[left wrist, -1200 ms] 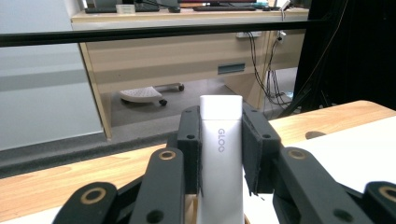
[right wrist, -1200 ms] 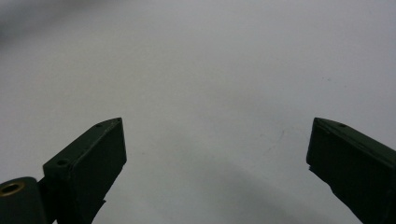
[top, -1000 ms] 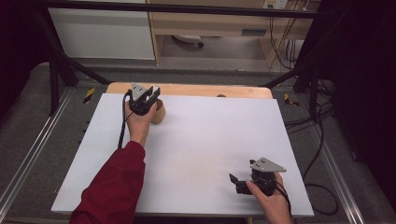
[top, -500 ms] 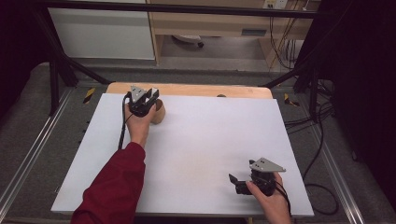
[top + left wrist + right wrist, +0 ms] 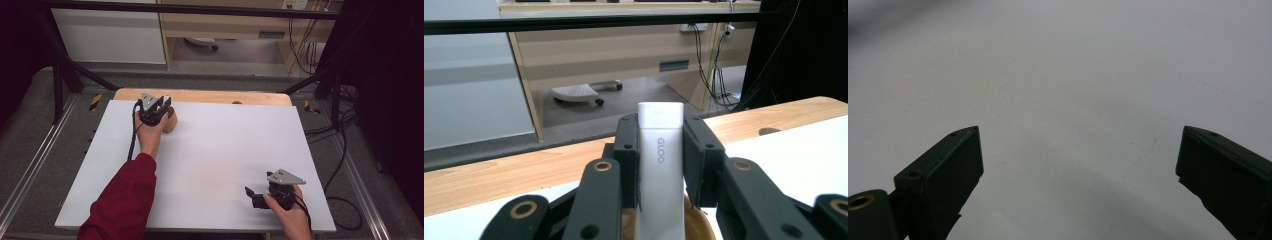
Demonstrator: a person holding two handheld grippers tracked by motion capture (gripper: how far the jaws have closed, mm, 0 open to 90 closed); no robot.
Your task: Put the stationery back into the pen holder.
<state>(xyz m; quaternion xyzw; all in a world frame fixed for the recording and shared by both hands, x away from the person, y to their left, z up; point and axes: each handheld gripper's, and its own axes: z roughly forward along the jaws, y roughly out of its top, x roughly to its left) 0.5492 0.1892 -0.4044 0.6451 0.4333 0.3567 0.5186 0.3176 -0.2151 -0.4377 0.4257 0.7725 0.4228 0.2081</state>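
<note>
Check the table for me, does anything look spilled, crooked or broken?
Nothing stands out. The left tongs grip an upright white GLOO glue stick over a round wooden holder; the white table sheet looks clean.

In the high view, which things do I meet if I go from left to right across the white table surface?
Red sleeve → left gripper, shut on a white glue stick, right beside the wooden holder → bare white table surface → right gripper, open.

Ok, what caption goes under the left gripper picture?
Left gripper clamps an upright white glue stick above a wooden cup.
</note>
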